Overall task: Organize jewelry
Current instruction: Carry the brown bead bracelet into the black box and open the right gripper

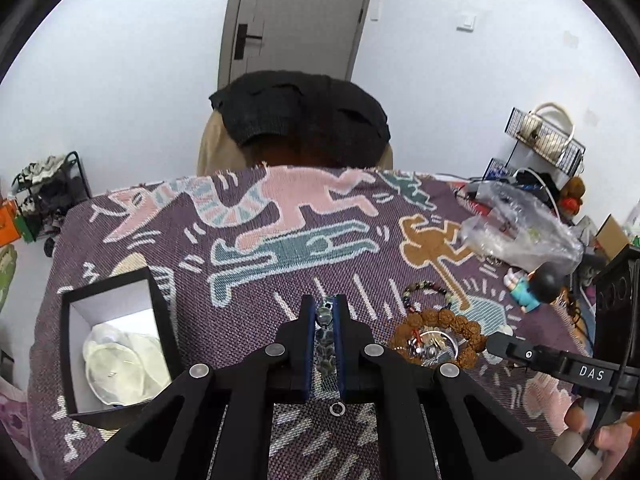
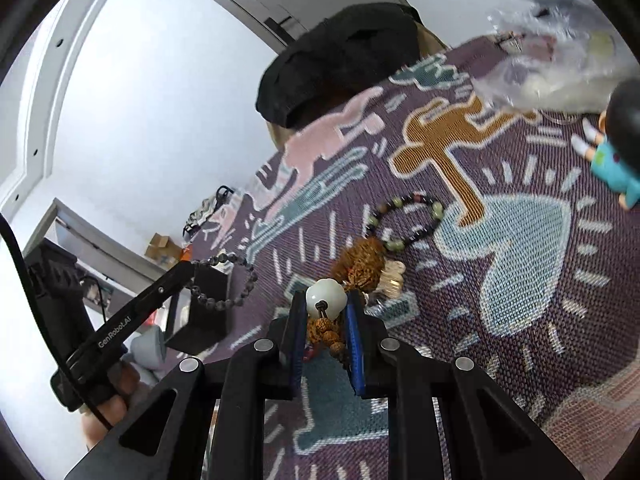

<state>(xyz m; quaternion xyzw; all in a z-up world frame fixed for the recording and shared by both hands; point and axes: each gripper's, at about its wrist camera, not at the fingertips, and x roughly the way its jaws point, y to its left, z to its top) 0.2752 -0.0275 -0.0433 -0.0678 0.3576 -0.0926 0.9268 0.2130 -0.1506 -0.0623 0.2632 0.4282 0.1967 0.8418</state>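
White letters "DAS" stood on the black side of the right gripper (image 1: 496,344). "GenRobot.AI" ran in white along the black side of the left gripper (image 2: 188,270). Nothing else was legible.

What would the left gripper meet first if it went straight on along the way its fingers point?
Probably the bare purple patterned woven cloth just past the left gripper, which is shut on a dark grey beaded bracelet. Nothing else lies in that line, though depth is unclear.
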